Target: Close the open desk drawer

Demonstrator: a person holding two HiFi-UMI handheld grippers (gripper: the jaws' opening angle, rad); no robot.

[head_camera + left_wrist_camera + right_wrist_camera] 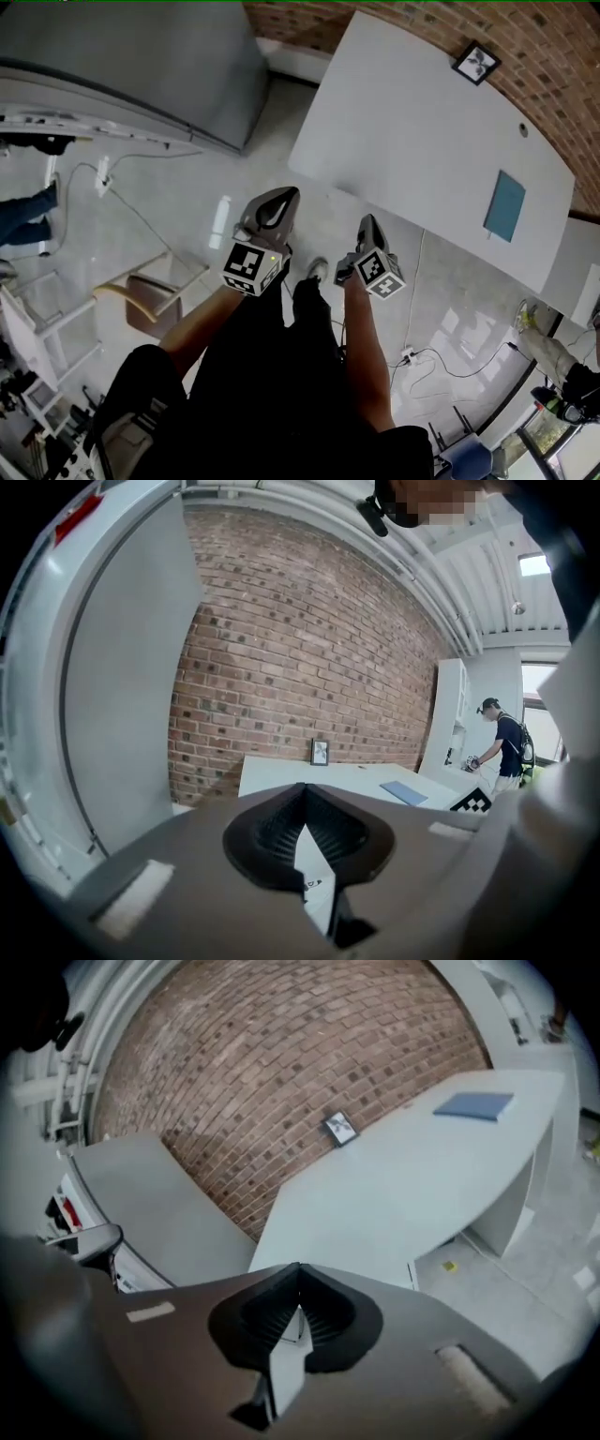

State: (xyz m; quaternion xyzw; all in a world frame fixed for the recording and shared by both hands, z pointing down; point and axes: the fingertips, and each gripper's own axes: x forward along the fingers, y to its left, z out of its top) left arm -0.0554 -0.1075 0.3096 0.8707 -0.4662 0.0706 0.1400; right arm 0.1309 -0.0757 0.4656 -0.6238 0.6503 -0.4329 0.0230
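Held up with jaws pinched together on nothing: grey left gripper (pixel 281 197) and right gripper (pixel 368 223). Faced, well ahead of both claws: long white flat-topped desk (pixel 422 141), its open drawer not made out. Judged light, rigid, free-sliding; best pushed on the front panel.

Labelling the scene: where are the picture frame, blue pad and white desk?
picture frame (pixel 475 63), head view, its middle.
blue pad (pixel 504 205), head view, middle of its face.
white desk (pixel 403 131), head view, bare top.
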